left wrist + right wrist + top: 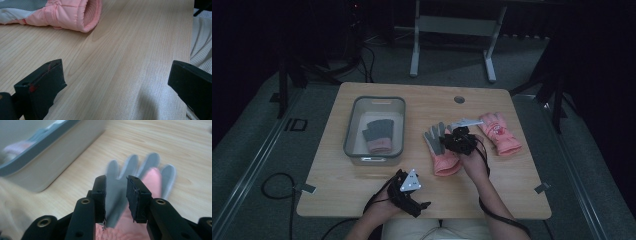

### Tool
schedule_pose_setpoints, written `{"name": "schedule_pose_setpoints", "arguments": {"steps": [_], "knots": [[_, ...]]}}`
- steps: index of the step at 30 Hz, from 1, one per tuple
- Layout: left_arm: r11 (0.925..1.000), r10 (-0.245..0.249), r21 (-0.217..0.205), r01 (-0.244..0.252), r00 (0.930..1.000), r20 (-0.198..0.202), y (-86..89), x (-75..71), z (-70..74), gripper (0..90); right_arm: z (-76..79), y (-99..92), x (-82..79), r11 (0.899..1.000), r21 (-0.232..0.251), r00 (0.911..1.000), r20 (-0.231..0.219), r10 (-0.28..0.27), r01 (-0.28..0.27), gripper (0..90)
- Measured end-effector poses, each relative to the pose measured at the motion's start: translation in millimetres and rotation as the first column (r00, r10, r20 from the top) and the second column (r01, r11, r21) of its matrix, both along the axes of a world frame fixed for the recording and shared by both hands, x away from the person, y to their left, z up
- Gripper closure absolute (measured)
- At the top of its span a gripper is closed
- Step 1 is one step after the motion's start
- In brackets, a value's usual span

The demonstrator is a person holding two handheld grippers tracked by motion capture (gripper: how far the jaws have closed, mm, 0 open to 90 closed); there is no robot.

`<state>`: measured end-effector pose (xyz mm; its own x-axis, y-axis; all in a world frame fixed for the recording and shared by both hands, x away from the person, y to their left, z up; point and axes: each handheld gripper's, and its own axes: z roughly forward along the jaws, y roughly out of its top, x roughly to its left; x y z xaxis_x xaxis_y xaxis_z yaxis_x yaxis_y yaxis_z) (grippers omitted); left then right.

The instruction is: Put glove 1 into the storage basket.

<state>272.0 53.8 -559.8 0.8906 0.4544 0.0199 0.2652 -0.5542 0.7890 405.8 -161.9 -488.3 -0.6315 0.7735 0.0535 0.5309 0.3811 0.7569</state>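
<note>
The right gripper (pixel 455 136) hovers over the middle pink glove (pixel 441 148) on the wooden desk (pixel 492 180), fingers slightly parted and gripping nothing. The left gripper (pixel 417 206) rests near the desk's front edge, fingers wide apart. Dark room around.

We see a light wooden surface (pixel 362 185) on grey carpet (pixel 257 155); beyond the surface stands a grey metal frame (pixel 452 30), with dark surroundings and cables (pixel 274 187) beside it.

It looked like a lab: a lone wooden table (pixel 362 190) stood among black curtains (pixel 597 60), floor cables (pixel 272 187) and stands (pixel 414 50).
</note>
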Motion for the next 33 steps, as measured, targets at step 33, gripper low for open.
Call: {"name": "schedule_pose_setpoints", "arguments": {"steps": [33], "knots": [[1.0000,-0.005,-0.005,0.005,1.0000,0.000,0.7,0.3,-0.2,0.3,-35.6,-9.1,12.0,0.994,-0.032,0.9933,-0.045,-0.107,0.105,80.8]]}}
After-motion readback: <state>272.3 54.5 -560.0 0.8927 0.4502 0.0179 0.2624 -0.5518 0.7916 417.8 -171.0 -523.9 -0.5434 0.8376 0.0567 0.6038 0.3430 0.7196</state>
